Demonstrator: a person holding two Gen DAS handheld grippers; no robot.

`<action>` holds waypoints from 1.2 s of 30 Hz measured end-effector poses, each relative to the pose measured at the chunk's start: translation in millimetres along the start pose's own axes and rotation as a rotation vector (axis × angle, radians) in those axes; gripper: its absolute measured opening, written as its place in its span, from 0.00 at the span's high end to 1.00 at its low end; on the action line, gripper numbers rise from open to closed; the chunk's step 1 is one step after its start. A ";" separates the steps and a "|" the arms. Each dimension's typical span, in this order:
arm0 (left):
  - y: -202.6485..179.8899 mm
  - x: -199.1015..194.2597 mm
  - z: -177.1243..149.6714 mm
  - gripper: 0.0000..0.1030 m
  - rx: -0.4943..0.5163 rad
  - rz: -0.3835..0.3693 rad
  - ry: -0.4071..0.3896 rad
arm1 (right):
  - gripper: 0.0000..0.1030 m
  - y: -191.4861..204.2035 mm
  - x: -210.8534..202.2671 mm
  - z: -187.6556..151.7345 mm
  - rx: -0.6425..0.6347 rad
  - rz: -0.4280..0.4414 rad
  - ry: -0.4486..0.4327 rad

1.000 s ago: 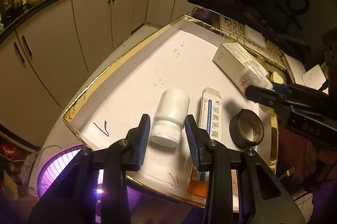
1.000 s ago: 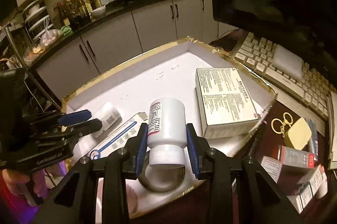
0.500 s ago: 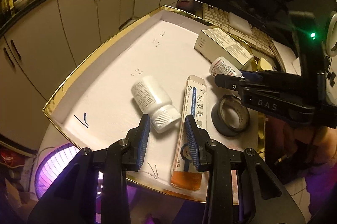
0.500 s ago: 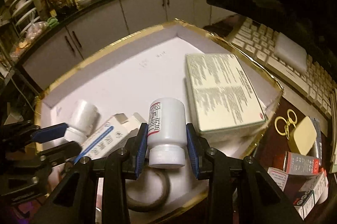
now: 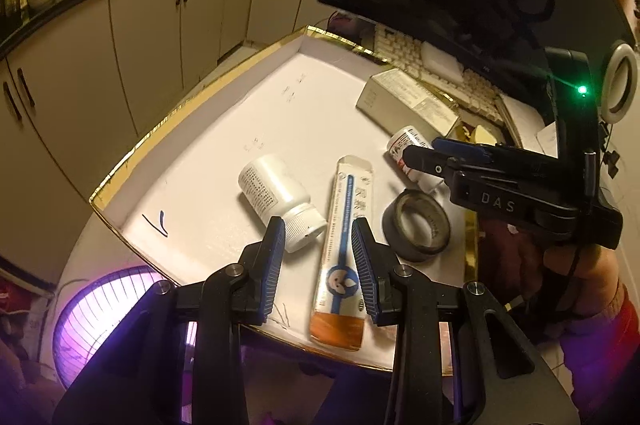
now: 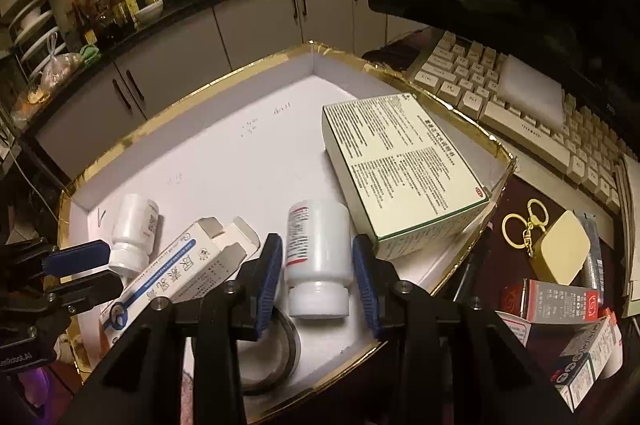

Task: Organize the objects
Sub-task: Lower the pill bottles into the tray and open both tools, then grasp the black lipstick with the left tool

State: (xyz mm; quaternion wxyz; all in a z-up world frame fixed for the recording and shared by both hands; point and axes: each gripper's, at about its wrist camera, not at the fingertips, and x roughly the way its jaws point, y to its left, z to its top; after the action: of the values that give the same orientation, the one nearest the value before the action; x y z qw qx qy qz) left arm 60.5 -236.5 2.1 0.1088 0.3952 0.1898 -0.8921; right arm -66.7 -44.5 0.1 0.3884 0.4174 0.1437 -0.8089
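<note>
Lowered into the tray (image 6: 472, 141), our right gripper (image 6: 318, 261) has just been opening around the pill bottle (image 6: 318, 249), pads now clear; light, slippery plastic, best gripped mid-body. Left gripper (image 5: 319, 257) hangs open, empty.

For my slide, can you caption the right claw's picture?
Right claw open around a white bottle lying in the tray.

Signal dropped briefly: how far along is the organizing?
Done: large box, ointment box, tape roll and one bottle lie in the tray. In hand: the right tool has just been opening around the second bottle. Left: possibly the small boxes outside the tray.
</note>
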 end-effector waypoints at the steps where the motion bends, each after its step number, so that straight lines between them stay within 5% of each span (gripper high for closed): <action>1: -2.2 -3.0 -0.1 0.67 0.007 -0.001 -0.009 | 0.56 0.9 -3.9 -0.3 0.000 -0.002 -0.009; 6: -14.3 -16.0 -2.9 0.64 0.051 -0.013 -0.045 | 0.48 5.8 -45.8 -5.9 -0.009 0.016 -0.112; 8: -19.9 -21.8 -5.4 0.60 0.075 -0.018 -0.061 | 0.36 4.0 -64.5 -12.0 -0.008 0.021 -0.153; 13: -32.9 -33.3 -8.7 0.39 0.111 -0.067 -0.102 | 0.24 -18.6 -114.3 -44.3 0.069 0.022 -0.249; 20: -64.4 -41.2 -16.7 0.38 0.201 -0.164 -0.091 | 0.21 -63.9 -152.0 -100.3 0.233 0.018 -0.284; 31: -134.0 -12.0 -52.7 0.38 0.410 -0.259 0.063 | 0.21 -92.0 -165.5 -145.8 0.356 0.005 -0.293; 36: -154.1 3.3 -68.4 0.38 0.498 -0.216 0.085 | 0.21 -92.5 -160.3 -149.1 0.351 0.012 -0.283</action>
State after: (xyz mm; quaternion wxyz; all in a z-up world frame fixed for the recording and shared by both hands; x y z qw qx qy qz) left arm 50.7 -68.3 -3.5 -0.0955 0.4243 0.0102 -0.9004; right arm 4.2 180.8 26.8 0.3308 0.3618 -0.0575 -0.8697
